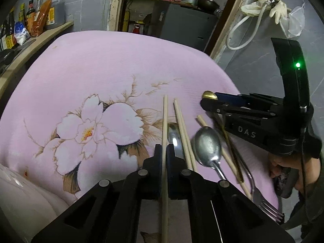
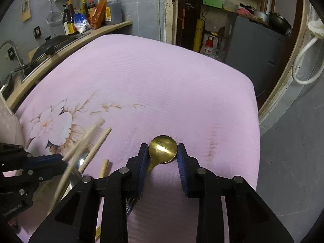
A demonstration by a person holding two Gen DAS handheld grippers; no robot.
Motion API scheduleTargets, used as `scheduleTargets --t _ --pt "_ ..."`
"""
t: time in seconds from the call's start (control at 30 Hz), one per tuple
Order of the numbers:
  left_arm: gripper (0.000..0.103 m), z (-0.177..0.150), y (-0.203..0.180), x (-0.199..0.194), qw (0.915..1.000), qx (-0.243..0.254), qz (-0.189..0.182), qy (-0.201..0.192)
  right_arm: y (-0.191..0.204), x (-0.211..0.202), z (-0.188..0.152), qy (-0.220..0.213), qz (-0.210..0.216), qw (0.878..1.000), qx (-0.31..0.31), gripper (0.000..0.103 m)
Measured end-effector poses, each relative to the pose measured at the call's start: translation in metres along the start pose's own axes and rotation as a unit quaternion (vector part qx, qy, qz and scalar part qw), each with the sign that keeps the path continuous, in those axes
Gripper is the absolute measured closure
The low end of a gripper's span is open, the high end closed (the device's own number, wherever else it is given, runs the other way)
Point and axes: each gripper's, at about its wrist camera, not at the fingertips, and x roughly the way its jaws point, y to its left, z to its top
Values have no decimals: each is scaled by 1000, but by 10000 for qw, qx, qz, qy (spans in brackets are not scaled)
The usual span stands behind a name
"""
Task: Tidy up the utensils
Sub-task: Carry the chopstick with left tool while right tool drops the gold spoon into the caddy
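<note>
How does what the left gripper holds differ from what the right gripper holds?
The left gripper is shut on a pale, straight wooden chopstick, pinched along its shaft. The right gripper brackets a shiny gold spoon at its round bowl, so its jaws stand wider. Both are over the pink cloth.

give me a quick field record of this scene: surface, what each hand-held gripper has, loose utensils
surface: pink floral cloth
left hand-held gripper: shut on a wooden chopstick
right hand-held gripper: pads at both sides of gold spoon bowl
loose utensils: silver spoon, fork, more chopsticks
background: sauce bottles on shelf
</note>
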Motion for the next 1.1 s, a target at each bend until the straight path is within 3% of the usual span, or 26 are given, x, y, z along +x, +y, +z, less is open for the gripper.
scheduleTargets --t 0.1,0.27,0.6,0.83,1.1 --pt "101 -2 -1 -13 9997 -12 -121 -220 6 -14 -4 -290 -103 9994 -139 77" --pt "101 -3 -5 -49 9958 17 -210 -887 24 -56 -19 -1129 -320 9925 -349 77" --pt "101 -23 -8 -130 9740 -61 -426 -2222 69 -138 -41 -2845 -963 9515 -672 77" --pt "101 -20 1 -189 9590 -89 -396 -2804 98 -173 -22 -3353 -988 9333 -824 77" --pt "101 -3 65 -255 9352 -467 -129 -3508 136 -212 -1 -3784 -649 9184 -960 77"
